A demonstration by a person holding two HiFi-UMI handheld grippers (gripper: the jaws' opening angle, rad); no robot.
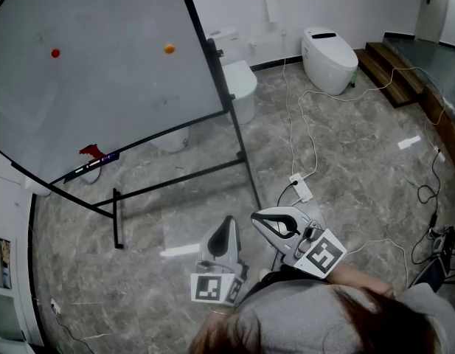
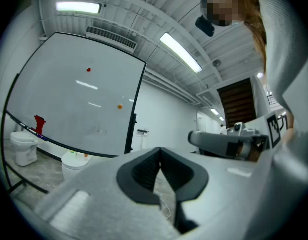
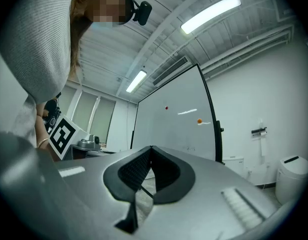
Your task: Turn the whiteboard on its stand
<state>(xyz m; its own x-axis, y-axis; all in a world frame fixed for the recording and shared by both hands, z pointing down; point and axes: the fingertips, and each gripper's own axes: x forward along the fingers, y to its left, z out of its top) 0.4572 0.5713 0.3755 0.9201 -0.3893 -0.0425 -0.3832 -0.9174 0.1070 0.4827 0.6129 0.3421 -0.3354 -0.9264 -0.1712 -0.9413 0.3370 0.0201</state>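
Observation:
The whiteboard (image 1: 102, 72) stands at the upper left, tilted in its black stand (image 1: 239, 140), with a red magnet (image 1: 55, 52) and an orange magnet (image 1: 169, 49) on its face. A red object (image 1: 91, 151) lies on its lower ledge. Both grippers hover low near my body, well short of the stand. My left gripper (image 1: 228, 221) is shut and empty. Beside it, my right gripper (image 1: 255, 217) is shut too, holding nothing. The whiteboard (image 2: 79, 99) fills the left of the left gripper view beyond the left gripper (image 2: 160, 150). The right gripper (image 3: 151, 148) points at the whiteboard (image 3: 173, 129).
The stand's foot bar (image 1: 116, 227) lies on the marble floor. A toilet (image 1: 329, 54) and a second white toilet (image 1: 240, 87) stand behind the board. A power strip (image 1: 302, 189) with white cables lies to the right of the stand. Wooden steps (image 1: 393, 68) run along the right wall.

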